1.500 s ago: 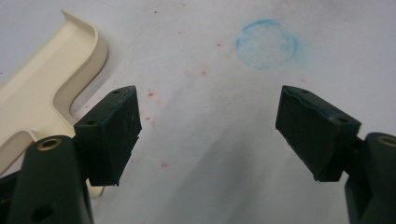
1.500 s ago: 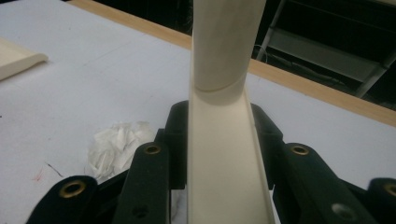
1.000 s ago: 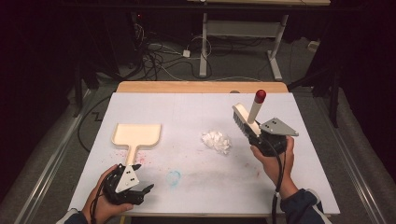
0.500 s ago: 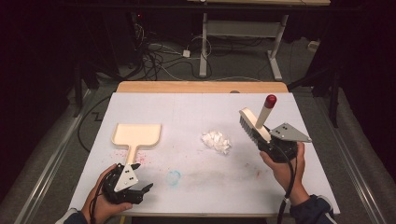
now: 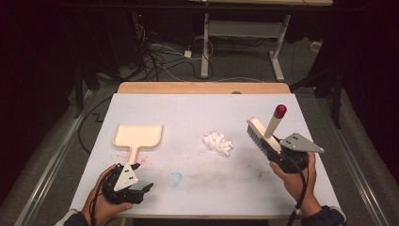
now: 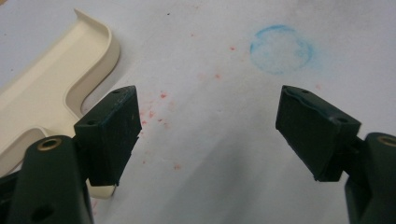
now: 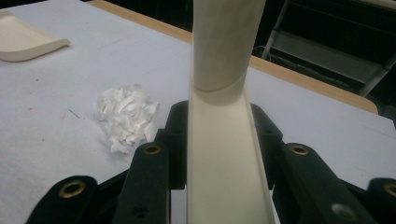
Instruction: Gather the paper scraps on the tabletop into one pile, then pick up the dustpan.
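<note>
A cream hand brush (image 5: 264,131) with a red-tipped handle is held above the table's right side, bristles facing left; my right gripper (image 5: 277,153) is shut on it. In the right gripper view the brush's cream handle (image 7: 223,116) rises between the jaws. A heap of white paper shreds (image 5: 218,142) (image 7: 125,117) lies on the table left of the brush. A cream dustpan (image 5: 137,138) (image 6: 51,98) lies flat at the left, handle toward me. My left gripper (image 5: 140,186) (image 6: 210,135) rests open near the front left, beside the dustpan's handle, nothing between its jaws.
The white table top (image 5: 197,113) carries a blue ring stain (image 5: 175,179) (image 6: 280,49) and red specks near the dustpan. A wooden edge (image 5: 202,87) runs along the back. Cables and a desk frame (image 5: 207,42) lie on the dark floor beyond.
My right hand has carried the brush to the right and slightly toward me, away from the shreds. The left gripper has stayed where it was.
</note>
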Available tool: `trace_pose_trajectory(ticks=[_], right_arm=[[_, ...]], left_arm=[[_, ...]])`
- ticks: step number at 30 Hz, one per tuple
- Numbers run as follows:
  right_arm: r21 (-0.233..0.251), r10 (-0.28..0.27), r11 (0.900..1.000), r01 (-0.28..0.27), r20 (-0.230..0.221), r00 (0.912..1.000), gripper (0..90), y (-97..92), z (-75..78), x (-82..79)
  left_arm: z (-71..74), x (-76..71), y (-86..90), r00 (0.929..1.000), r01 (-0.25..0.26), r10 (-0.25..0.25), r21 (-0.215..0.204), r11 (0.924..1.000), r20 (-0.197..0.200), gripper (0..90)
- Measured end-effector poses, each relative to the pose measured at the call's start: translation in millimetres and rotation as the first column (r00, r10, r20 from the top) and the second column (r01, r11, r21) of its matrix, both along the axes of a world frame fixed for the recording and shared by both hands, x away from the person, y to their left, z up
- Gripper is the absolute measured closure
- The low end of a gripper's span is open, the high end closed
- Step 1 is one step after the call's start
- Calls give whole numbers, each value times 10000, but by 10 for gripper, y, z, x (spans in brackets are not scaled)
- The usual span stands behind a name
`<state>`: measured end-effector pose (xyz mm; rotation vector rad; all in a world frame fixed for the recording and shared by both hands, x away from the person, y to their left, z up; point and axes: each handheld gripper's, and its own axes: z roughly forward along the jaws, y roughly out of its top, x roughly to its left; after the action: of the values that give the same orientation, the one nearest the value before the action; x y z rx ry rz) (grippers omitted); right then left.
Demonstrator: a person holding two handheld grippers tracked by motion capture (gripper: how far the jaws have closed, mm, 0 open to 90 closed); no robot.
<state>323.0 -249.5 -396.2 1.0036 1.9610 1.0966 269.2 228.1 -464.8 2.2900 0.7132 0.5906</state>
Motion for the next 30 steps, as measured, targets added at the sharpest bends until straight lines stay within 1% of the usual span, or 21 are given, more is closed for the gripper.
trace_pose_trajectory(ticks=[2,5,6,7,9,11,13,14,15,16,18,20,21,22,24,25,26,27,28,29,30], right_arm=[[-5,17,10000,-17,6,10000,677,-16,-7,-26],[-55,69,10000,-70,-82,9999,677,-30,-36,-57],[-106,104,9999,-105,-110,9999,677,-34,-44,-62],[-139,113,9998,-114,-130,9999,677,-40,-59,-72],[-174,121,9998,-125,-205,9997,677,-46,-79,-84],[-214,137,9997,-142,-237,9996,677,-51,-98,-95],[-281,168,9995,-175,-253,9995,677,-52,-104,-101],[-256,155,9995,-161,-234,9996,677,-53,-104,-104],[-233,164,9996,-169,-212,9996,677,-54,-102,-104],[-218,166,9996,-171,-206,9997,677,-52,-97,-106],[-234,181,9996,-185,-159,9997,677,-49,-91,-109],[-240,212,9995,-215,-144,9997,677,-44,-88,-115],[-236,225,9995,-228,-131,9997,677,-40,-86,-119],[-221,226,9995,-229,-146,9996,677,-34,-84,-125],[-256,280,9993,-283,-124,9995,677,-21,-84,-125],[-272,296,9992,-300,-121,9995,677,-14,-85,-122],[-262,311,9992,-315,-128,9994,677,-8,-88,-118],[-284,339,9990,-344,-151,9993,677,1,-93,-112],[-318,356,9988,-362,-176,9992,677,8,-101,-107],[-326,359,9988,-366,-207,9991,677,15,-108,-103],[-366,382,9986,-390,-209,9990,677,18,-112,-100]], left_arm=[[10,2,17,10000,-59,59,-35,10000,35,215],[28,20,59,9993,-359,360,-137,9993,88,215],[30,31,78,9977,-675,676,-110,9977,60,215],[32,49,97,9960,-883,883,-68,9961,135,215],[36,62,141,9924,-1227,1227,-252,9921,13,215],[45,75,169,9872,-1589,1591,-260,9870,69,215],[53,92,205,9820,-1885,1889,-391,9813,44,216],[50,101,211,9786,-2054,2056,-332,9781,45,215],[44,114,224,9734,-2291,2291,-332,9728,-23,216],[38,124,237,9698,-2437,2434,-388,9691,-127,216],[24,150,259,9590,-2826,2819,-262,9589,-294,216],[15,175,289,9506,-3077,3054,-392,9507,-559,215],[14,188,299,9434,-3278,3253,-330,9442,-645,215],[10,201,311,9368,-3448,3414,-355,9380,-764,215],[-4,222,339,9293,-3603,3529,-576,9311,-1090,215],[-11,234,344,9255,-3680,3596,-569,9281,-1191,215],[-21,256,344,9191,-3807,3718,-514,9233,-1303,214],[-28,276,344,9145,-3895,3786,-567,9193,-1426,211],[-33,300,347,9084,-4003,3883,-546,9147,-1551,203],[-41,322,348,9027,-4121,3995,-543,9095,-1598,203],[-56,370,354,8921,-4310,4152,-598,9004,-1786,203]])
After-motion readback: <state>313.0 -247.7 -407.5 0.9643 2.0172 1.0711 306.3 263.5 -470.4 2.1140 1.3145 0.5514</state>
